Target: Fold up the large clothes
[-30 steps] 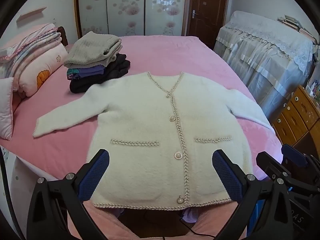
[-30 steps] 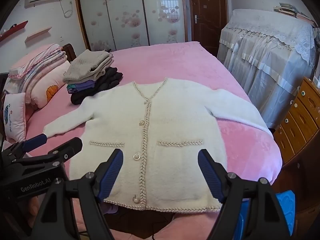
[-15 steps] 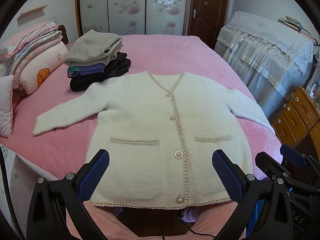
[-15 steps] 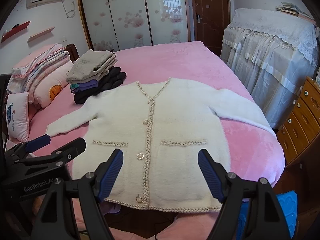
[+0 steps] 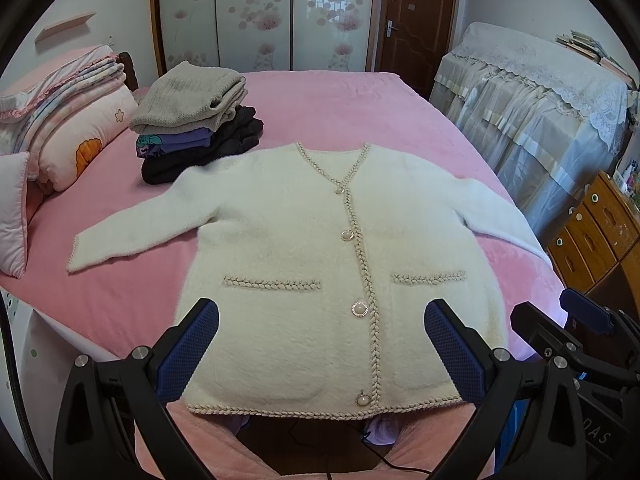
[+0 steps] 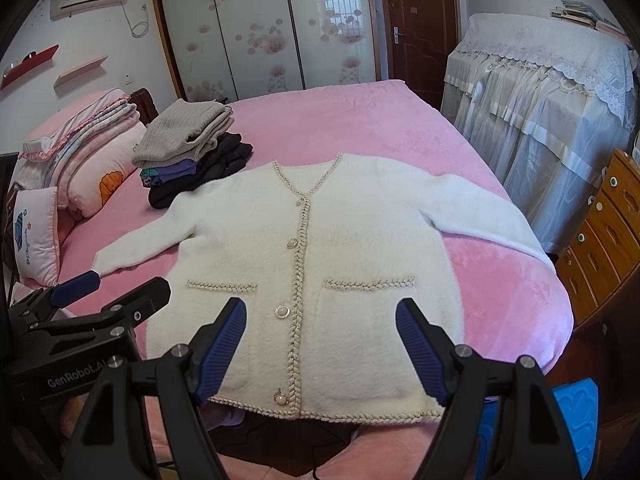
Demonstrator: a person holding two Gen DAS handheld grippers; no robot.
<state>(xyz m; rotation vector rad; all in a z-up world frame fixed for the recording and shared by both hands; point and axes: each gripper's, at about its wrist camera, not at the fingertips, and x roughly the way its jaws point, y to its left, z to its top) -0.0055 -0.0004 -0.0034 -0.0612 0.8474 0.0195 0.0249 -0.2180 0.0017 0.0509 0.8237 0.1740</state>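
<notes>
A white fuzzy cardigan [image 5: 320,248] with braided trim and pearl buttons lies flat and face up on the pink bed [image 5: 340,104], sleeves spread to both sides; it also shows in the right wrist view [image 6: 320,256]. Its hem is at the bed's near edge. My left gripper [image 5: 320,312] is open and empty, held above the hem. My right gripper [image 6: 320,312] is open and empty, also above the hem. The right gripper shows at the right of the left wrist view [image 5: 560,328], and the left gripper at the left of the right wrist view [image 6: 112,292].
A stack of folded clothes [image 5: 192,120] sits at the far left of the bed, beside pillows and a folded quilt [image 5: 72,120]. A lace-covered cabinet [image 5: 540,92] and a wooden drawer chest [image 5: 600,228] stand to the right. A blue object [image 6: 576,412] lies low on the right.
Both views have shifted slightly, so the cardigan sits a little farther right in the right wrist view. The cardigan itself has not moved and both grippers stay open.
</notes>
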